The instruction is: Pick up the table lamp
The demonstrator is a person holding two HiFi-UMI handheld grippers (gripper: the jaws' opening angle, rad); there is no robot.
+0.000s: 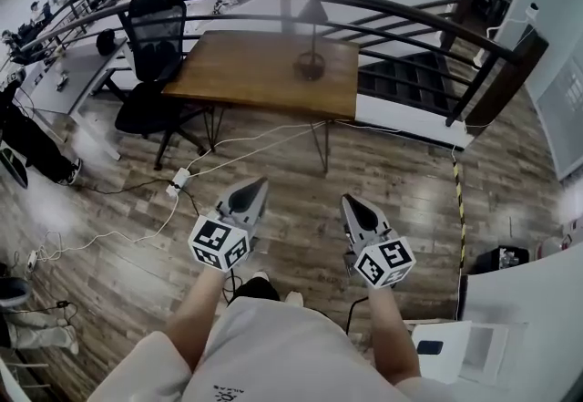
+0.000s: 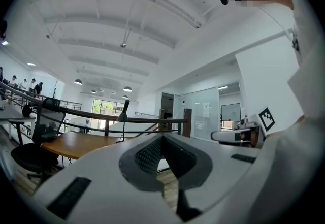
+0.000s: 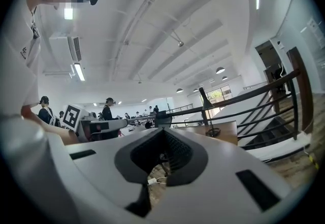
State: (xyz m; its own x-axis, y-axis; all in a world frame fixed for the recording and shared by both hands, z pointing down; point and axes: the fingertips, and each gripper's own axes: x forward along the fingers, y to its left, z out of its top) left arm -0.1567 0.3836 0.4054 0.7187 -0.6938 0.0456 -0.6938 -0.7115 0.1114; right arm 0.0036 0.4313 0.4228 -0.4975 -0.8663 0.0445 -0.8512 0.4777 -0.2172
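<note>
The black table lamp (image 1: pixel 311 36) stands near the far right edge of a wooden table (image 1: pixel 246 72), with its round base on the tabletop and a curved railing just behind it. My two grippers hang over the wood floor, well short of the table. The left gripper (image 1: pixel 258 186) and the right gripper (image 1: pixel 351 202) both point toward the table, shut and empty. The lamp (image 2: pixel 123 115) shows small and far off past my left gripper (image 2: pixel 162 137), on the table (image 2: pixel 76 144). Beyond my right gripper (image 3: pixel 163 130) the lamp (image 3: pixel 207 111) shows at the right.
A black office chair (image 1: pixel 150 45) stands at the table's left end. Cables and a power strip (image 1: pixel 178 180) lie on the floor between me and the table. A dark railing (image 1: pixel 410 13) and a stairwell (image 1: pixel 410 81) lie behind and to the right. A white counter (image 1: pixel 519 318) is at my right.
</note>
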